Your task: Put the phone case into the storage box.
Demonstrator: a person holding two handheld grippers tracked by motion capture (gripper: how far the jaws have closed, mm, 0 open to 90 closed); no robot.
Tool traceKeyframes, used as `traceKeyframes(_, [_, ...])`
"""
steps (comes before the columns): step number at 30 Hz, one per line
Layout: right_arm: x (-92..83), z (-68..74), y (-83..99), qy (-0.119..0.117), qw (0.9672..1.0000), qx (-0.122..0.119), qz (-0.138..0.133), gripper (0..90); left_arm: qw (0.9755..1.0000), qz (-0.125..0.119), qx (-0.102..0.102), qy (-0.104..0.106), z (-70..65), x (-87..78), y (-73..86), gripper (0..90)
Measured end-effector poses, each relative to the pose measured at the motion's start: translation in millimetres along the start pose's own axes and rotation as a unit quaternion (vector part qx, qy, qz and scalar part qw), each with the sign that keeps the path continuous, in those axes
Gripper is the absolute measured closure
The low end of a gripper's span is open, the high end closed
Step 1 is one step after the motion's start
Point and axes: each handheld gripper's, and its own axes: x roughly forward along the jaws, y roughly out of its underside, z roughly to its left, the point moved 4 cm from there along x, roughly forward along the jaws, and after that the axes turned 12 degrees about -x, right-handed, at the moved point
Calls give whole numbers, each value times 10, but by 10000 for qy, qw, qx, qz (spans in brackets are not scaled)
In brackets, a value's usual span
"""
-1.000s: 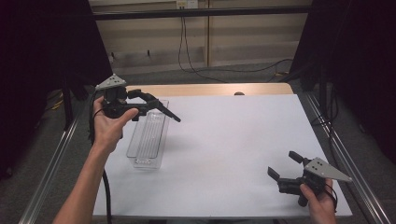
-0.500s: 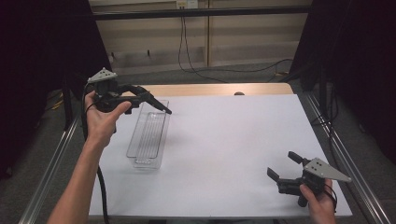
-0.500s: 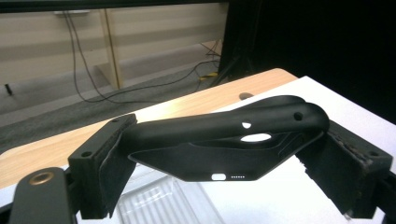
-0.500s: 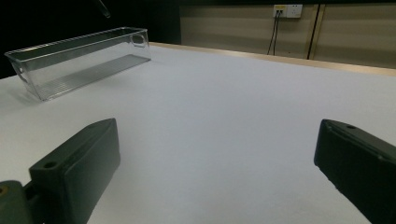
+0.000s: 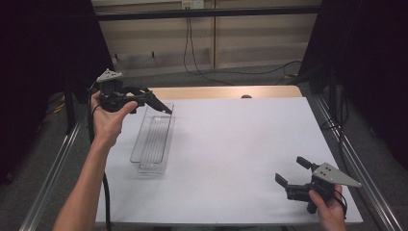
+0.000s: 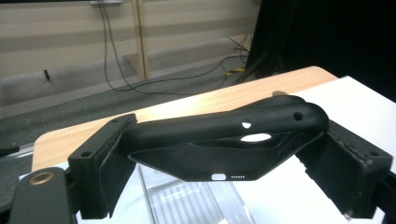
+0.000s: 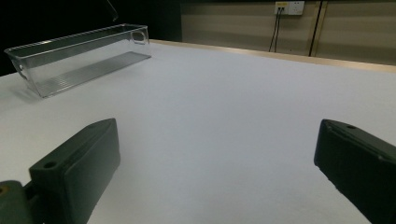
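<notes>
My left gripper (image 5: 143,98) is held in the air over the far end of a clear plastic bin (image 5: 154,139), shut on a black phone case (image 5: 161,107). In the left gripper view the phone case (image 6: 224,140) spans the gap, clamped at both ends by the pads (image 6: 100,177), with the bin (image 6: 187,203) just below. The bin is long, ribbed and holds nothing. My right gripper (image 5: 290,171) rests low at the table's near right corner, open with nothing between its jaws. From the right gripper (image 7: 217,158) the bin (image 7: 79,56) lies far off at the upper left.
The white table top (image 5: 231,139) ends in a wooden strip (image 5: 216,91) along its far edge. Metal rails (image 5: 57,163) run down both sides. Cables lie on the floor (image 5: 216,72) beyond the table.
My left gripper has risen and drawn back to the left with the phone case, from over the bin's middle to its far end. The right gripper has stayed put.
</notes>
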Motion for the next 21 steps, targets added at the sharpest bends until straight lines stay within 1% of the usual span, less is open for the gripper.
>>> traceKeyframes(5, [3, -3, -1, -16, 10000, -24, -15, 0, 9999, 78, -24, -146, 39, 95, 22, 138])
traceKeyframes(7, [1, -5, -1, 7, 10000, 19, -16, 0, 9998, 66, -9, -163, 41, 122, 21, 137])
traceKeyframes(9, [-1, -11, 1, 3, 10000, 13, -13, 0, 9998, 55, -53, -170, 43, 149, 17, 137])
traceKeyframes(11, [-2, -15, 1, 21, 10000, 40, -11, 0, 9996, 100, -39, -242, 59, 178, 22, 137])
traceKeyframes(16, [-4, -9, -2, 19, 10000, 14, -11, 0, 9991, 196, -89, -368, 118, 273, 52, 137])
traceKeyframes(19, [-2, -9, 1, 9, 10000, 6, -6, 0, 9985, 209, -32, -503, 142, 325, 73, 136])
traceKeyframes(20, [-2, -11, 3, 2, 10000, -7, -6, 0, 9983, 241, -29, -521, 153, 343, 82, 136])
traceKeyframes(21, [-1, -9, 2, 12, 10000, 31, -11, 0, 9983, 261, -52, -525, 159, 362, 90, 136])
